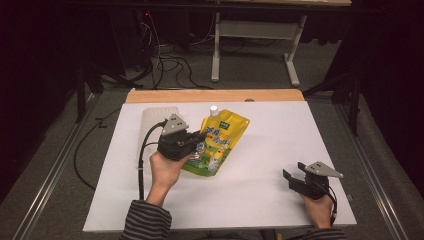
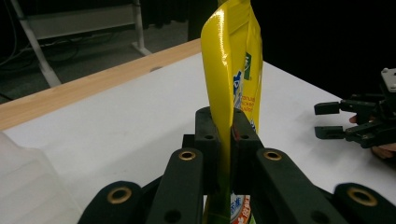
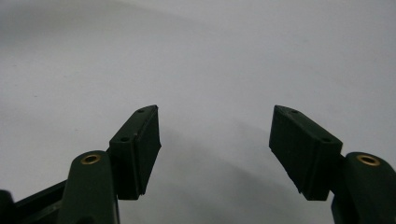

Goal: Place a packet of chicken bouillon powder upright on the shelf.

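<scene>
The yellow spouted pouch (image 1: pixel 218 142) lay tilted over the middle of the white table (image 1: pixel 260 195), its white cap (image 1: pixel 213 109) pointing toward the far wooden edge, as your left hand-held gripper (image 1: pixel 196 139) clamped it. Seen along that gripper's own jaws, the two black pads were pressed together on the pouch's thin side seam, the yellow film (image 2: pixel 231 70) rising edge-on between them. Left of the pouch, close behind your left hand (image 1: pixel 165 167), sat a translucent plastic container (image 1: pixel 152 122). Well to the right of the pouch, near the table's front corner, your right hand-held gripper (image 1: pixel 295 175) rested low with its jaws spread wide over bare table, holding nothing. The step in hand looked like a one-handed pick-up of the pouch; the next move probably called for a steady lift, perhaps toward the container, with the right gripper free to support the sagging bottom. The pouch's lower edge was cut off behind the left gripper, its printing was too small to read, and the container's opening could not be made out.
</scene>
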A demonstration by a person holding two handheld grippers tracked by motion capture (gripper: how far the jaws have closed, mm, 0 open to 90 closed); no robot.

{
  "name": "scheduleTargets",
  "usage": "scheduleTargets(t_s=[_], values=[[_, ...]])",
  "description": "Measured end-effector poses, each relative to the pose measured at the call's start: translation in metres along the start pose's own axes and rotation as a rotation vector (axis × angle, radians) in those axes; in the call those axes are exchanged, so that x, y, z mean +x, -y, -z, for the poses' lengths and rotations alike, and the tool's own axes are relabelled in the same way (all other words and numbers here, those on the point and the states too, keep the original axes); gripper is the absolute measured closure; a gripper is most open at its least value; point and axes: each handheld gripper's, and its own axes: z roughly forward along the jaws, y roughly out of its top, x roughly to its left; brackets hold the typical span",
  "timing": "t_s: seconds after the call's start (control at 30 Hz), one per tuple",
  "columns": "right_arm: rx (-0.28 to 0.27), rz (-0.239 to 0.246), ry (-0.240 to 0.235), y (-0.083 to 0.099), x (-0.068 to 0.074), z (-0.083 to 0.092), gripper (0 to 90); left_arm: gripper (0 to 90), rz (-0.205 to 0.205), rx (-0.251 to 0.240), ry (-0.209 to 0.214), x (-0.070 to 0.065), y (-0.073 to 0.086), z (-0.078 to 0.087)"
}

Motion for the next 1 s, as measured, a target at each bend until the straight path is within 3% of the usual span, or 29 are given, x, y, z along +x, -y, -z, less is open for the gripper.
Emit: scheduleTargets(t_s=[0.2, 0.47, 0.87, 1.0], values=[[0.001, -0.001, 0.002, 0.0, 0.0, 0.0, 34.1, 85.1, -0.009, -0.007, -0.046, 0.011, -0.003, 0.008], [0.003, 0.0, 0.001, 0.0, 0.0, 0.0, 34.2, 85.1, 0.017, -0.043, -0.096, 0.027, -0.001, 0.024], [0.01, 0.004, 0.002, 0.0, 0.0, -0.001, 34.2, 85.0, 0.026, -0.09, -0.206, 0.051, 0.005, 0.043], [0.011, 0.004, 0.002, 0.0, 0.0, -0.001, 34.2, 84.9, 0.049, -0.102, -0.218, 0.06, 0.008, 0.048]])
